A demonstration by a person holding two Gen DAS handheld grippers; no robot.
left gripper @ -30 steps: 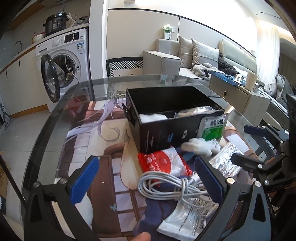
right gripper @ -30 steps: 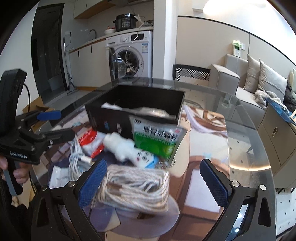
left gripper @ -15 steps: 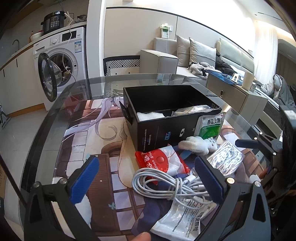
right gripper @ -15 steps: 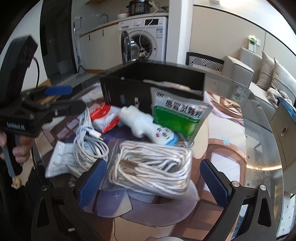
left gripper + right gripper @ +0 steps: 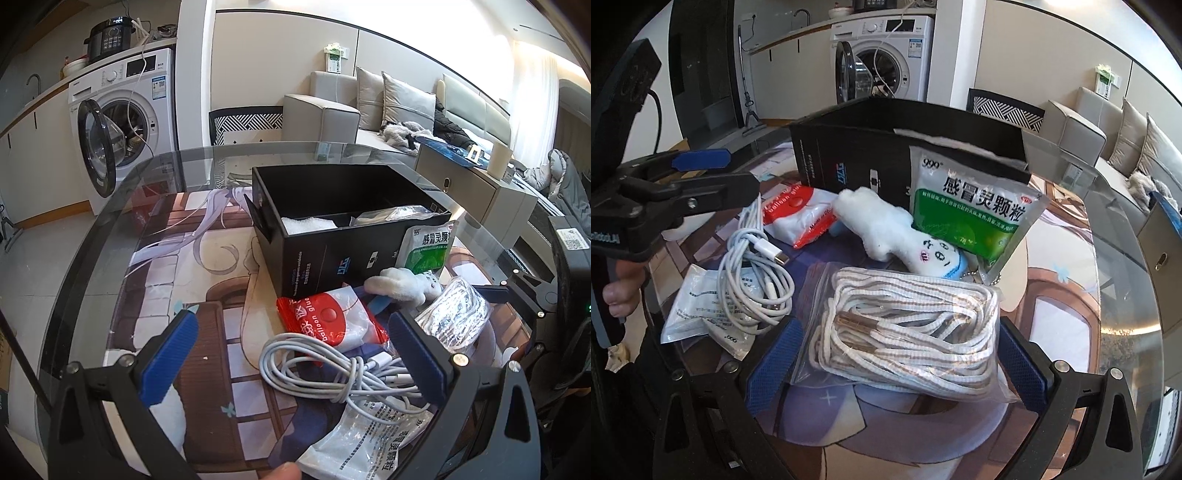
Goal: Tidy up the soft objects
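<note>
Clear plastic bagged the white laces (image 5: 908, 332), one bag lying between my right gripper's (image 5: 894, 365) spread fingers, unpinched. My left gripper (image 5: 295, 354) gaped over one white cable (image 5: 332, 369). One black box (image 5: 347, 221) stood behind; bare glass table (image 5: 110, 229) lay leftward.

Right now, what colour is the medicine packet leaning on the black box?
Green and silver-white, with a red corner mark: medicine packet, clearest in the right wrist view.
</note>
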